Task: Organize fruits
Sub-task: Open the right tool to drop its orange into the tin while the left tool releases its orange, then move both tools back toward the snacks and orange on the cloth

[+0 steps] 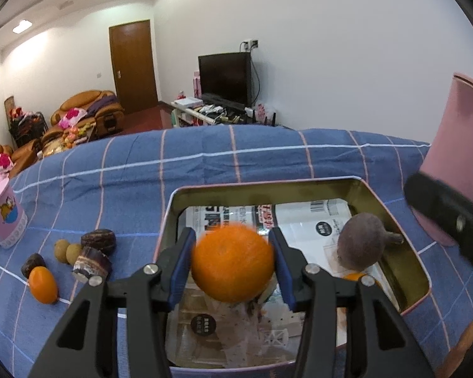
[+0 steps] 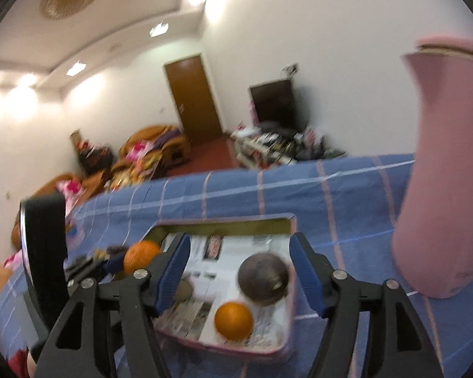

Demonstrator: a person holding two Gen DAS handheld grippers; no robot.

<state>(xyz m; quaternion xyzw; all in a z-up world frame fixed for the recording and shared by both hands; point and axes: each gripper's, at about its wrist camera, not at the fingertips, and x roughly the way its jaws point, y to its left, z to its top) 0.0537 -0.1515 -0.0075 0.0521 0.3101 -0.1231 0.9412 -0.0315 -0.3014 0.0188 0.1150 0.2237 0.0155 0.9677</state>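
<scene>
Over the open tin, the left gripper had an orange between its blue pads. Both pads looked close to the rind, but blur at the fruit's edges hid whether they pressed or had let go, so the grip could not be told. Judged step: dropping that orange into the tin, since it hung above the paper lining, not the cloth.

Right gripper stood with jaws apart and nothing between them, above the tin's near right corner. Below it lay a dark purple round fruit with a stub stem and a second orange, both inside on the printed paper; probably set there as the collecting spot.

Left of the tin, on the blue checked cloth, unsorted pieces waited: a small oval orange fruit, two tan round ones, and dark brown lumps of unclear kind. A pink cartoon cup stood at the cloth's left edge; a tall pink container at the right, cut off by the frame.

Right wrist view was motion-blurred. Something greenish sat half hidden behind the right gripper's left finger.
</scene>
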